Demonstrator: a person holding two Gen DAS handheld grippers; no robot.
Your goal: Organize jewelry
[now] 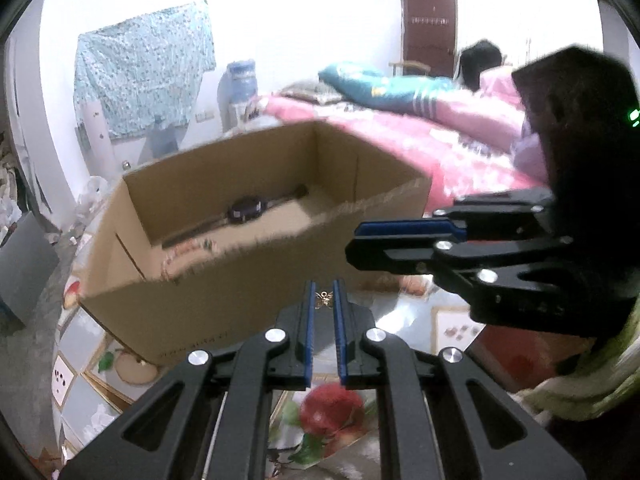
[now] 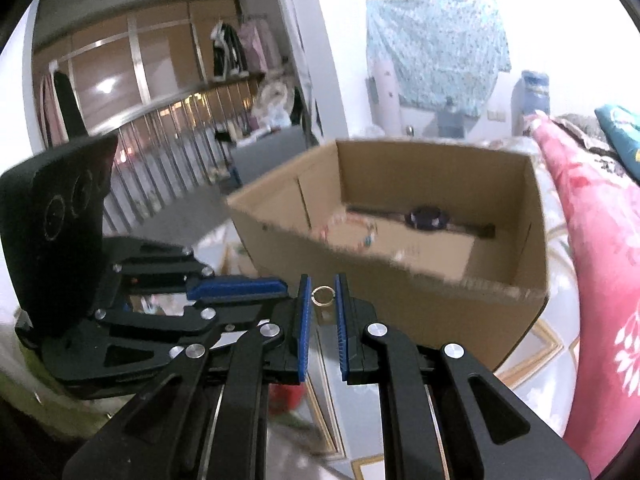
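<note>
Both grippers were carrying small jewelry toward the box [image 1: 256, 216], and the job now was to get each piece over the open top before letting go.

To do this well, each hand needed to go up and forward until its tips were past the near wall of the box. The squeeze had to stay the same on the way, because both pieces were tiny and held only at the very tips. A bump on the wall could knock them loose. It seemed best to drop one piece, then the other, so the grippers did not hit each other, for they were close side by side.

The left gripper [image 1: 325, 300] was pinched on a little gold charm [image 1: 324, 299], which sat right between its tips. The right gripper [image 2: 323, 295] was pinched on a gold ring [image 2: 323, 295], also between its tips.

The box stood just ahead of both sets of jaws, and a bit above them. A watch [image 2: 426, 218] already lay on its floor, far past the tips.
</note>
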